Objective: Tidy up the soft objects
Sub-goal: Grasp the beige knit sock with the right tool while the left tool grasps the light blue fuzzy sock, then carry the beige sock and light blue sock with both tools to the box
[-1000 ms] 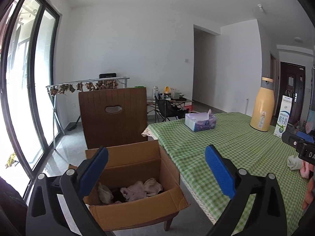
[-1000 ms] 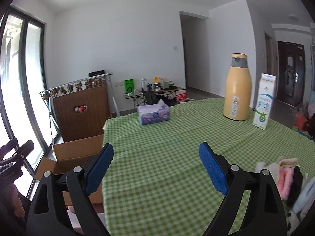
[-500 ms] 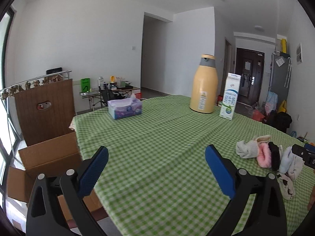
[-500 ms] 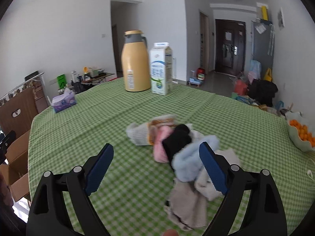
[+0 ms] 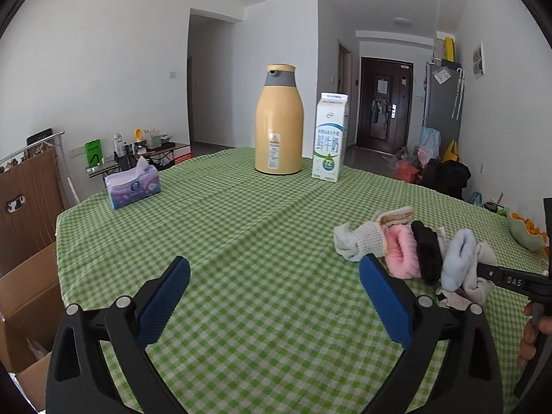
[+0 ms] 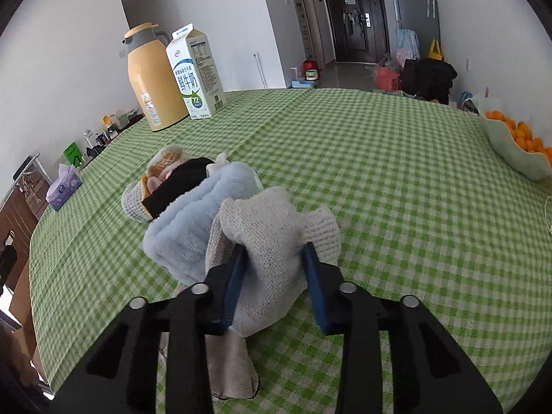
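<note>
1. While the left claw hovers wide open and empty over the green-checked desk, the sock pile lies to its right.
2. Right claw – nearer – is pinched on the cream knitted sock, beside the pale-blue fluffy sock.
3. Its likely destination – the brown cardboard box – sits off the desk's left edge.

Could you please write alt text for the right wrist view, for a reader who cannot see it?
The right tool has its blue fingers closed around a beige knitted sock at the near end of a pile of socks on a green checked tablecloth. Behind stand a yellow thermos and a milk carton; a bowl of oranges sits far right.
</note>
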`<state>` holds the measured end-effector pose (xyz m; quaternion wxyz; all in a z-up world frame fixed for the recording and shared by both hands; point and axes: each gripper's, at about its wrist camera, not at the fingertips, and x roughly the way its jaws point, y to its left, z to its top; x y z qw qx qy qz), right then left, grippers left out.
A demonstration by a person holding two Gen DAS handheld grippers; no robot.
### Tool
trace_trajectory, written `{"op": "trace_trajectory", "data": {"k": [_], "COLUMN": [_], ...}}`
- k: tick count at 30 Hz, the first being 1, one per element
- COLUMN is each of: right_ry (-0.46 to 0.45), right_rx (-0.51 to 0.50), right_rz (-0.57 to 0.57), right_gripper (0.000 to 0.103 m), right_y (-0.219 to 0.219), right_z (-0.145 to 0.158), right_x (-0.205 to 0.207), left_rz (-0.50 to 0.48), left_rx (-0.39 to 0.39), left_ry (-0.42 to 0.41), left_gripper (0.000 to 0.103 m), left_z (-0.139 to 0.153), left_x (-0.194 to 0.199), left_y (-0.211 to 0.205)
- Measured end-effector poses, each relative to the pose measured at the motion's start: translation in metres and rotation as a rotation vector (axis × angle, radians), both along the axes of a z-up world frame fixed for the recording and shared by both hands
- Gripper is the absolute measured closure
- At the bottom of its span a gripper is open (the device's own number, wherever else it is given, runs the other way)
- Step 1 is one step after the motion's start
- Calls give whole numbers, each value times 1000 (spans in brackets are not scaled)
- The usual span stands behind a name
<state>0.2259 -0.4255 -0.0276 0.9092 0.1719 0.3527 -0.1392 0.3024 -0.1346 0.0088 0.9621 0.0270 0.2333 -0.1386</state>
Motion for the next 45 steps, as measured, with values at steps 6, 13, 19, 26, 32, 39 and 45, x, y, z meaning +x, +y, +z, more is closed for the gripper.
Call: {"op": "trace_trajectory", "data": {"k": [6,13,19,26,32,39,45], "right_ry": [-85,-132,-105,-104,-109,-129,-164], "right_rx": [-22,-46,15,32,-25,-116,-136], "right_rz": [-42,-138,-162,-137,-101,-103,-50], "right_gripper": [90,89,89,89,89,89,89], "right_y": [-11,-42,-54,-48,-31,-19,6], "right_z": [31,34,25,23,27,39,61], "right_x": [-39,-69,-68,-65,-59,-61,-51], "left_rz": [-192,-421,-545,-543,-479,-375,-268], "left_rx": [13,90,81,23,-35,-116,-79], "left_ry": [59,160,280,239,149,9,-72], "left_gripper": [8,8,50,85,85,85,85], "left_z": [-4,-31,-48,-35,11,62,78], "left_x": [2,15,24,13,2,-13,-19], "left_y": [-54,-157,-208,-201,-159,-81,-12]}}
